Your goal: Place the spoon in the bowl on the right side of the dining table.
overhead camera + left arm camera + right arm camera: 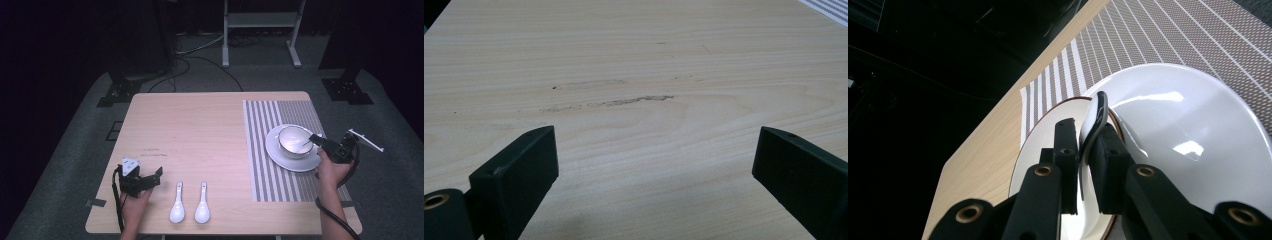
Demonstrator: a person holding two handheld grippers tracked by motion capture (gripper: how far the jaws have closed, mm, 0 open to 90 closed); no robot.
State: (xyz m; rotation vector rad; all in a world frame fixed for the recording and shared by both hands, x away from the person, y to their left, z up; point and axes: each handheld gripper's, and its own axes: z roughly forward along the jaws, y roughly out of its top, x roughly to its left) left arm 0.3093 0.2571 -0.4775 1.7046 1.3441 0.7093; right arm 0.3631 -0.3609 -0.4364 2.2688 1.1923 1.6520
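We are holding the right gripper (316, 138) at the rim of the bowl (292, 140), its jaws drawn almost together with the spoon handle (1094, 125) between them. In the right gripper view the gap on the left jaw's side looks slightly slack, so we are judging the grip as light, or as being released. The handle is rising straight ahead of the jaws and leaning over the bowl's rim, which suggests we are setting the spoon into the bowl with its scoop down inside; the scoop itself is hidden from us.

The bowl is sitting on the plate (278, 152) directly beneath and beyond the right jaws, and both are resting on the striped placemat (270, 170), which is marking out the place setting.

We are resting the left gripper (150, 179) low over the bare table (634, 65), jaws spread wide and holding nothing, waiting. Two white spoons (190, 202) are lying just beside it, toward the mat, handles pointing away from us for an easy pick.
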